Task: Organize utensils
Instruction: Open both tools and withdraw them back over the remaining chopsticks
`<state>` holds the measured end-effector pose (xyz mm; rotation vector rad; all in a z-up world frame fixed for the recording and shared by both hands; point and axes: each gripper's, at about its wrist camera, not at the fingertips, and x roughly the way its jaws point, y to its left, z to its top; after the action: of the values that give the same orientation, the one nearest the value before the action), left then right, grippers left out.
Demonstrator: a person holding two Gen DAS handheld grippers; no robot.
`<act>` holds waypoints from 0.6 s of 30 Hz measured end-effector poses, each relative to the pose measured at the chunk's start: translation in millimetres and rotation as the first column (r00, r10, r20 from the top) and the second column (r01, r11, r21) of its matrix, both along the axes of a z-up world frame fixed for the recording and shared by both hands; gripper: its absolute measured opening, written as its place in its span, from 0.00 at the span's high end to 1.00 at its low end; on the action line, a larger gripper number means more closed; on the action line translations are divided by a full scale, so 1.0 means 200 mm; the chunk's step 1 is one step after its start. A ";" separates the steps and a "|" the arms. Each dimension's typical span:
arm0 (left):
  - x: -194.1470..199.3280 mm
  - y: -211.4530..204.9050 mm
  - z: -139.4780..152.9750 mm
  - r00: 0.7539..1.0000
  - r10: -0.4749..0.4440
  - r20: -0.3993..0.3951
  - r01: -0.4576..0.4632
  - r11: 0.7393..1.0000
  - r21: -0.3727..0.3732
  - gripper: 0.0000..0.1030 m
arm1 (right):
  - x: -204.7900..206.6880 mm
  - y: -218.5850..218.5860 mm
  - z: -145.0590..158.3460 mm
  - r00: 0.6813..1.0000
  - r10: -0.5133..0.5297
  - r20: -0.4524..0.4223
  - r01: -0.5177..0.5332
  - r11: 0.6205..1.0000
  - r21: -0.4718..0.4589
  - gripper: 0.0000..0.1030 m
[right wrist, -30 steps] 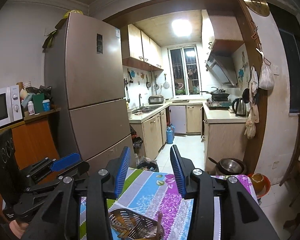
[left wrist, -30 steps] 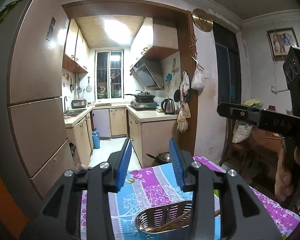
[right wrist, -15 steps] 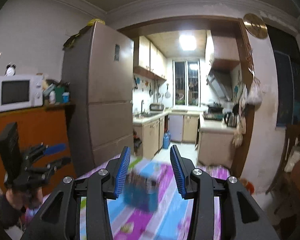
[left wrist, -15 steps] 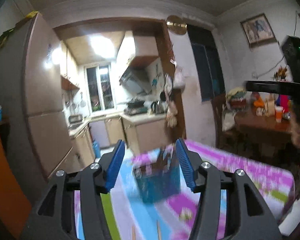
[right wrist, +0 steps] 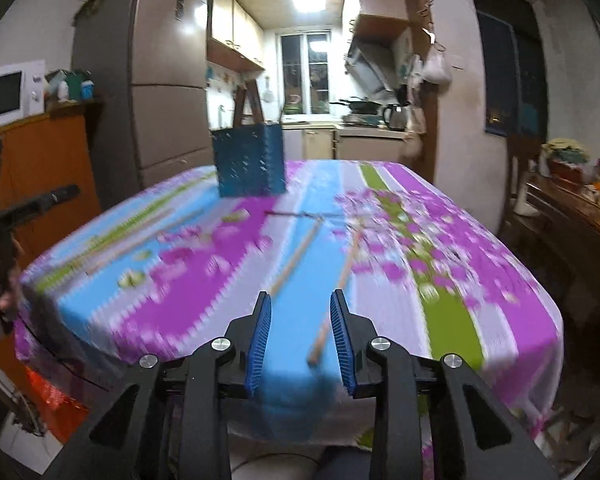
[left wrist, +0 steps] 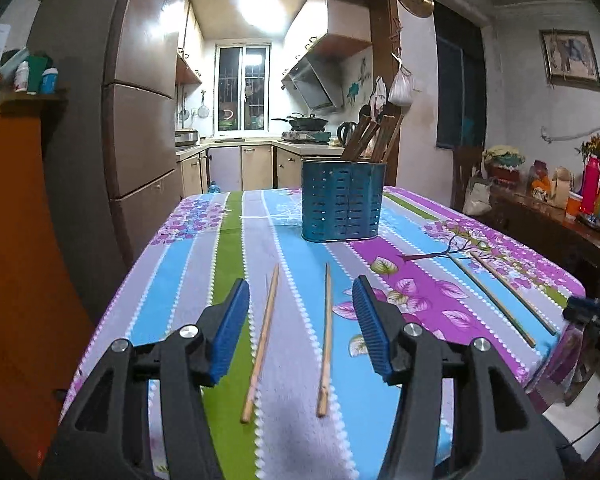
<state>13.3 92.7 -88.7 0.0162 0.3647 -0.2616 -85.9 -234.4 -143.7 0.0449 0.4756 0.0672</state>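
Left gripper (left wrist: 300, 330) hangs with jaws apart, astride two chopsticks (left wrist: 326, 338) on the worktop (left wrist: 440, 300), lined up for the blue holder (left wrist: 342, 202); right gripper (right wrist: 300, 338), jaws just narrowing, empty.

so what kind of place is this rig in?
Looks like a home dining area opening onto a small kitchen. A table with a floral tablecloth holds a blue utensil holder and loose chopsticks; behind it stand a fridge and a stove with a range hood.
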 end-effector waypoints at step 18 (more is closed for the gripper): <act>-0.01 0.23 -0.35 0.989 0.097 -0.111 -0.091 0.994 0.056 0.50 | 0.06 0.02 -0.15 0.997 -0.060 0.043 0.062 0.997 -0.047 0.83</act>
<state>11.8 139.4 -158.0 0.0339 0.4836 -0.1601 -74.0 -231.1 -174.2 0.0110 0.4336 -0.0036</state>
